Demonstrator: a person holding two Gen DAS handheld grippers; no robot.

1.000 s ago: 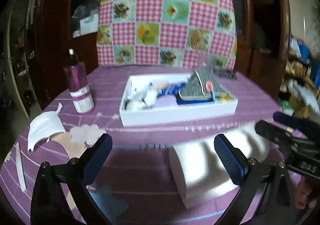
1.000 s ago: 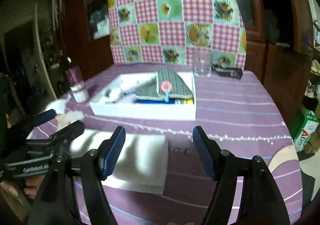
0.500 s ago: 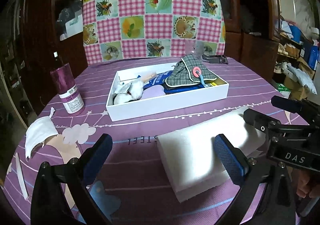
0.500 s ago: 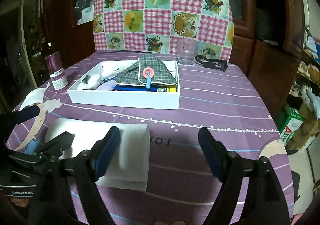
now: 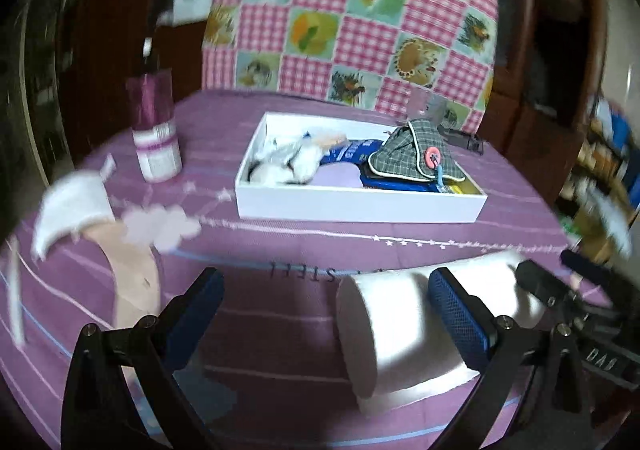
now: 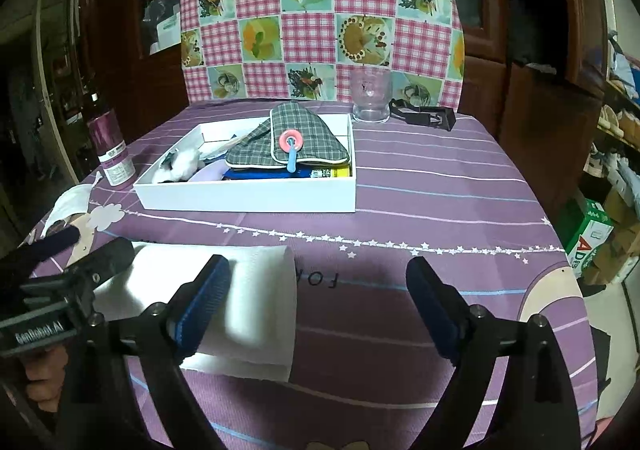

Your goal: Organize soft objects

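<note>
White folded cloth lay flat, nearer than the white box, probably awaiting boxing; right gripper just widened, released, empty; left gripper likewise agape, grasping nothing.

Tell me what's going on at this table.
A person holds a gripper in each hand over a purple tablecloth. A white folded towel lies on the cloth between them. The right gripper has just been opening its jaws and holds nothing; the left gripper is open too. The white box behind already holds a plaid pouch and other soft items. The towel is not in it yet.
</note>
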